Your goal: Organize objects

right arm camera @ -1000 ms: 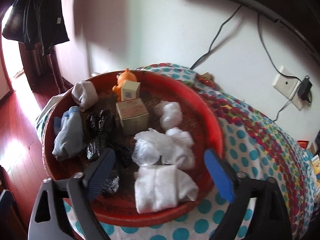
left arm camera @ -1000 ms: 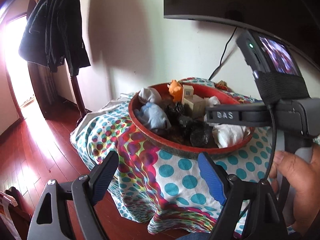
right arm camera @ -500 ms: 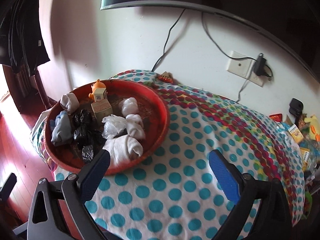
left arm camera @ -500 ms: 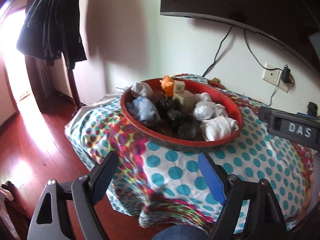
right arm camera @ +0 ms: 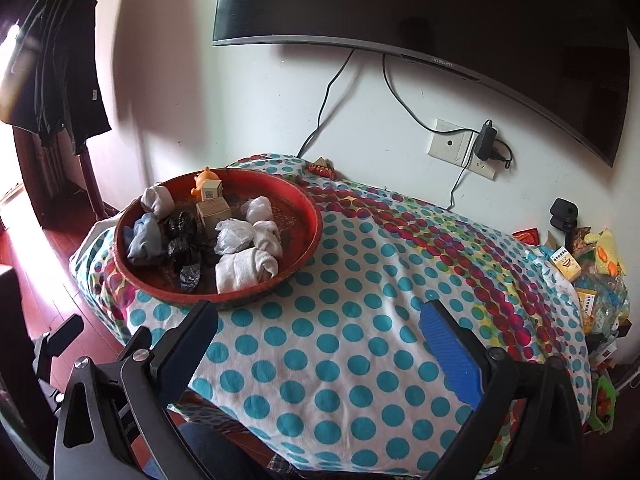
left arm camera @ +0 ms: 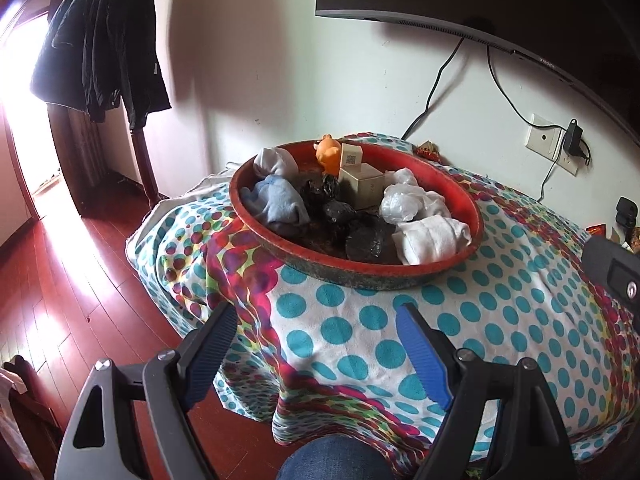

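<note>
Sorted bundles sit grouped by colour in red tray (right arm camera: pixel 308 216) at far left of dotted counter (right arm camera: pixel 360 320), while left tool (left arm camera: pixel 316 336) and right tool (right arm camera: pixel 320 328) hover near, both wide and empty, likely between picks.

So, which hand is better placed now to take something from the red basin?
Probably the left. The left tool is open and points at the red basin just ahead. The right tool, also open, faces bare cloth, the basin off to its left.
</note>
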The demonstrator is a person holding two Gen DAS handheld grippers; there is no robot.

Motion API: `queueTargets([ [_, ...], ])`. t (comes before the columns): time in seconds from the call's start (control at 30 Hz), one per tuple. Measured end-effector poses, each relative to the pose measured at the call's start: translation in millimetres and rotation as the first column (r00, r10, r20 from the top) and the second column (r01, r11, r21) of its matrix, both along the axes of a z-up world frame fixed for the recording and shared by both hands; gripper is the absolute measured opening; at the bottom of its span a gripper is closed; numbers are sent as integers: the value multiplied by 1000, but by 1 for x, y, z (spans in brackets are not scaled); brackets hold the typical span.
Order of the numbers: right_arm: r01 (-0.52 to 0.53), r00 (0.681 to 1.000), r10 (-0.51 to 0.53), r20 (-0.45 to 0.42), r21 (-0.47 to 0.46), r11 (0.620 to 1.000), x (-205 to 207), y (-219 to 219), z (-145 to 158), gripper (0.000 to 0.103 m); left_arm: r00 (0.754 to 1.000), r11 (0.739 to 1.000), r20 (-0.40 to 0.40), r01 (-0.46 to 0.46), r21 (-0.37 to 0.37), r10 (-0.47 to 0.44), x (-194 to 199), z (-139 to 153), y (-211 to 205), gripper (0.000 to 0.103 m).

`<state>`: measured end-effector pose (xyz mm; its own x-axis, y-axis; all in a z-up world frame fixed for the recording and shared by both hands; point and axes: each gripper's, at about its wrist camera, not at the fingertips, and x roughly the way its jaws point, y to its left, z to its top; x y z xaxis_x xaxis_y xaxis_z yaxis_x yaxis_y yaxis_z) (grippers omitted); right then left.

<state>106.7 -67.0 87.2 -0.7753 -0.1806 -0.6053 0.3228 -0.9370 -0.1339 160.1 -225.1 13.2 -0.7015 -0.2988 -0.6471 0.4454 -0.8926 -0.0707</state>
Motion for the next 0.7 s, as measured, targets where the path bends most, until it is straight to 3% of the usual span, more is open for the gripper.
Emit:
queueTargets([
  [0.17, -12, 1000, 12, 10, 7, 1000, 8, -2, -4, 101, 1000, 999, -15, -12, 44, 13, 2, 0, -6, 84],
  [0.3, -19, 1000, 19, 11, 7, 1000, 10, -4, -6, 101, 994, 987, -19, -111, -116, 110, 7, 5, 6, 84],
  [0.37, -22, 1000, 22, 16, 7, 1000, 10, -5, -7, 101, 995, 984, -15, -98, -147, 97, 6, 5, 12, 84],
  [0.7, -23, 999, 22, 25, 12, 1000, 9, -5, -13, 101, 1000, 986, -5, -20, -163, 19, 6, 3, 26, 84],
])
